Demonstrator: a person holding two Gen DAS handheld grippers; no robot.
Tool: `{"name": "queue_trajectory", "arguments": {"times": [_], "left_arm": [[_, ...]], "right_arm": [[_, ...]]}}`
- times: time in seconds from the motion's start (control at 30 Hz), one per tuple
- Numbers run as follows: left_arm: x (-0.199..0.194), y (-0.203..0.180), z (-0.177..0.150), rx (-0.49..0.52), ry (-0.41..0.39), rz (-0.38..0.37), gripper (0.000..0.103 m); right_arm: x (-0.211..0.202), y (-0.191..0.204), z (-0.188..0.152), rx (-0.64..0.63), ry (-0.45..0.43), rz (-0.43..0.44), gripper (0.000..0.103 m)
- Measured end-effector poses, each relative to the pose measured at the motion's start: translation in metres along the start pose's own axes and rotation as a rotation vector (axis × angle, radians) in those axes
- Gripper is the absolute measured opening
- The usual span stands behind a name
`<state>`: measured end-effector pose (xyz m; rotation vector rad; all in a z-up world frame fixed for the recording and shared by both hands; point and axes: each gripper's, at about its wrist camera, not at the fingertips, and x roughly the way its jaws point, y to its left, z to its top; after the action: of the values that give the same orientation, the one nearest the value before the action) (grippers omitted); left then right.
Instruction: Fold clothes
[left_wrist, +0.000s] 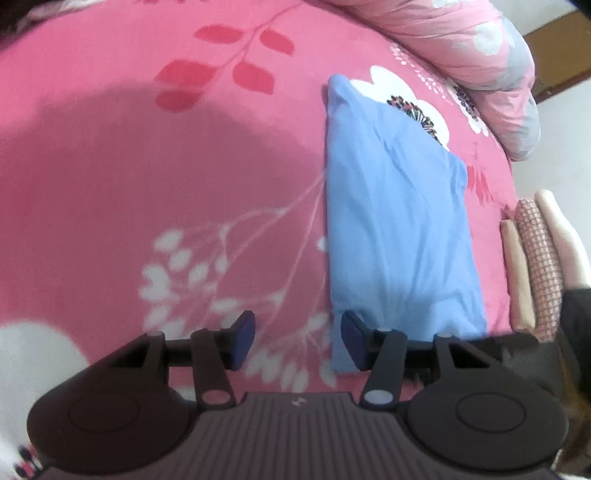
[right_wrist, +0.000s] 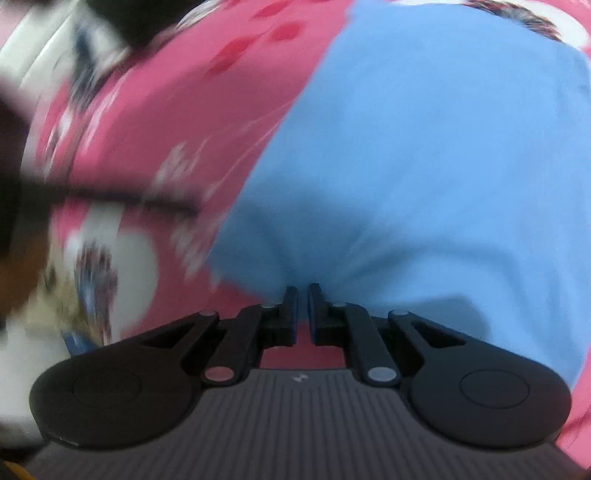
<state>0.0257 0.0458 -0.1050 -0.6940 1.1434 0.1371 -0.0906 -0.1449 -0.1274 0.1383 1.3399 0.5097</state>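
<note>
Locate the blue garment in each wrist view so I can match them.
Left wrist: blue garment right of centre, a long folded strip reaching the open left tool.
Right wrist: it fills the centre and right, its near edge at the right tool.
Shared landmark: pink floral bedsheet.

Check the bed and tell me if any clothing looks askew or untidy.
The blue garment is folded into a long strip, but its far end tapers to a crooked point and one side edge steps in, so the fold is uneven. The right tool is shut on its near edge. The stack of folded clothes beside it looks tidy.
</note>
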Motion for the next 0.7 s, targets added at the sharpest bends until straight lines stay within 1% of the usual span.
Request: {"name": "queue_trajectory", "arguments": {"times": [0.03,0.07,0.1,0.2,0.3,0.37,0.4,0.43,0.5,0.53,0.6,0.67,0.7], "left_arm": [[0.000,-0.001,0.001,0.008,-0.006,0.008,0.053],[0.001,-0.001,0.002,0.008,-0.012,0.016,0.053],[0.001,-0.001,0.002,0.004,-0.017,0.024,0.053],[-0.001,0.001,0.001,-0.001,-0.020,0.046,0.053],[-0.003,0.003,-0.001,0.002,-0.014,0.062,0.053],[-0.005,0.005,-0.002,0.010,-0.015,0.074,0.053],[-0.006,0.006,-0.002,0.011,-0.014,0.080,0.053],[-0.006,0.008,-0.003,0.013,-0.013,0.087,0.053],[-0.007,0.010,-0.003,0.009,-0.015,0.092,0.053],[-0.008,0.011,-0.003,0.009,-0.016,0.097,0.053],[-0.008,0.011,-0.003,0.013,-0.014,0.109,0.053],[-0.010,0.011,-0.002,0.021,-0.009,0.121,0.054],[-0.011,0.011,-0.001,0.026,-0.007,0.126,0.054]], "right_arm": [[0.003,0.003,-0.002,0.000,0.013,0.009,0.004],[-0.002,0.005,-0.003,0.016,0.009,0.021,0.004],[-0.010,0.006,-0.001,0.017,-0.033,0.006,0.004],[-0.017,0.008,0.019,0.000,-0.152,-0.068,0.005],[0.012,0.011,0.023,-0.006,-0.112,-0.063,0.005],[0.016,0.037,0.012,-0.137,-0.090,-0.041,0.005],[0.013,0.048,0.009,-0.193,-0.065,0.007,0.004],[0.009,0.053,0.007,-0.214,-0.060,0.029,0.004],[-0.002,0.053,0.013,-0.234,-0.114,-0.033,0.005],[-0.007,0.047,0.021,-0.224,-0.154,-0.071,0.005],[-0.006,0.036,0.036,-0.180,-0.211,-0.119,0.005],[0.007,0.035,0.037,-0.184,-0.184,-0.098,0.005],[0.015,0.043,0.029,-0.217,-0.155,-0.082,0.005]]}}
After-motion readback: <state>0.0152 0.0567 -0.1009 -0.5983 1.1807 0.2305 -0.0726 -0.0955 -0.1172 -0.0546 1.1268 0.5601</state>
